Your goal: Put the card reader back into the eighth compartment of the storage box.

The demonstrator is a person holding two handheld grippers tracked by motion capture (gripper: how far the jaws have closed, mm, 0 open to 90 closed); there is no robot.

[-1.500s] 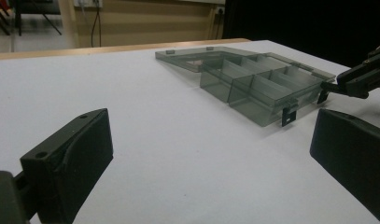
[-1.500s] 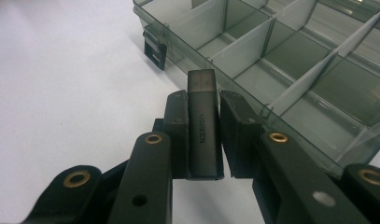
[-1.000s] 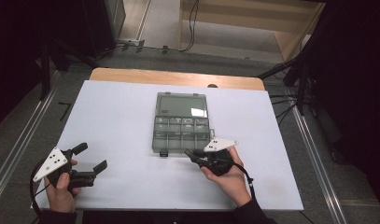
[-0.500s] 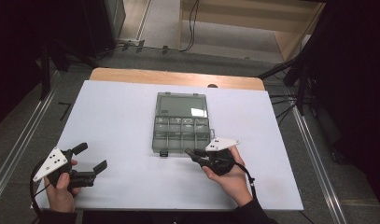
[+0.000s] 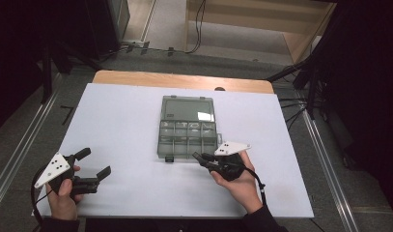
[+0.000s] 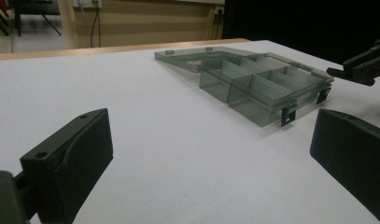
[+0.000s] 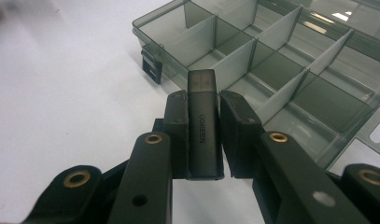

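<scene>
A translucent grey compartment box (image 5: pixel 187 153) lies open in the middle of the white table, its lid flat behind it and its cells showing nothing inside. My right gripper (image 5: pixel 200 157) hovers at the box's front right corner, shut on a small dark grey adapter (image 7: pixel 204 135) printed UGREEN. In the right gripper view the adapter sticks out past the pads (image 7: pixel 176 116), pointing at the box's (image 7: pixel 159 35) near row of cells. My left gripper (image 5: pixel 95 162) rests at the table's front left, open, nothing between its jaws. The left gripper view has the box (image 6: pixel 253 88) ahead to the right.
The white table top (image 5: pixel 121 116) reaches a wooden edge (image 5: pixel 184 79) at the back. Small dark latches (image 5: pixel 168 158) hang from the box's front wall. Dark stands and cables (image 5: pixel 310 77) flank the table. The right gripper's tip (image 6: pixel 360 65) appears in the left gripper view.
</scene>
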